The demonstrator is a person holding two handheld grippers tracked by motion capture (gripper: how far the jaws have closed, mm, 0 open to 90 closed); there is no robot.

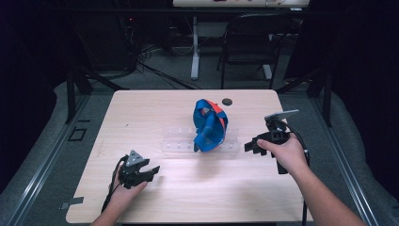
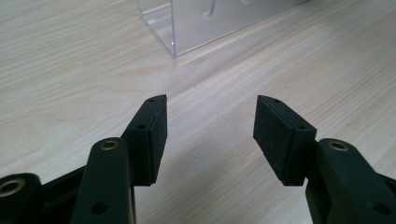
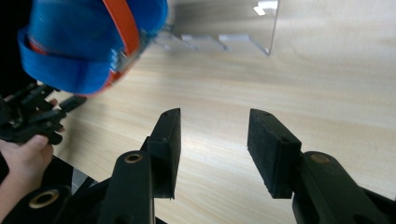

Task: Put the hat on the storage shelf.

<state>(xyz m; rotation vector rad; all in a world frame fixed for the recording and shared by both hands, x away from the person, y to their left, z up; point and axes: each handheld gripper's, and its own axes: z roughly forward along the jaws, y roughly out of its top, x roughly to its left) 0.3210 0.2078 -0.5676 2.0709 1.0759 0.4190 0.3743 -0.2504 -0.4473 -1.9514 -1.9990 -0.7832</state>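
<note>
A blue fabric item with an orange strap (image 1: pixel 209 126) stands on a clear plastic rack (image 1: pixel 179 141) in the middle of the wooden table (image 1: pixel 141 108). My left gripper (image 1: pixel 153 172) rests near the front left, open, jaws pointing toward the rack's left end. In the left gripper view its pads (image 2: pixel 210 121) stand apart over bare wood, a corner of the rack (image 2: pixel 205 23) ahead. My right gripper (image 1: pixel 249 147) hovers just right of the rack, open and holding nothing. In the right gripper view its jaws (image 3: pixel 214 135) point across the table, with the blue item (image 3: pixel 84 42) at upper left.
A small dark round disc (image 1: pixel 227 101) lies near the table's far edge, behind the blue item. A chair (image 1: pixel 249 42) and a table leg stand beyond. The left hand and its gripper (image 3: pixel 32 116) appear at the left of the right gripper view.
</note>
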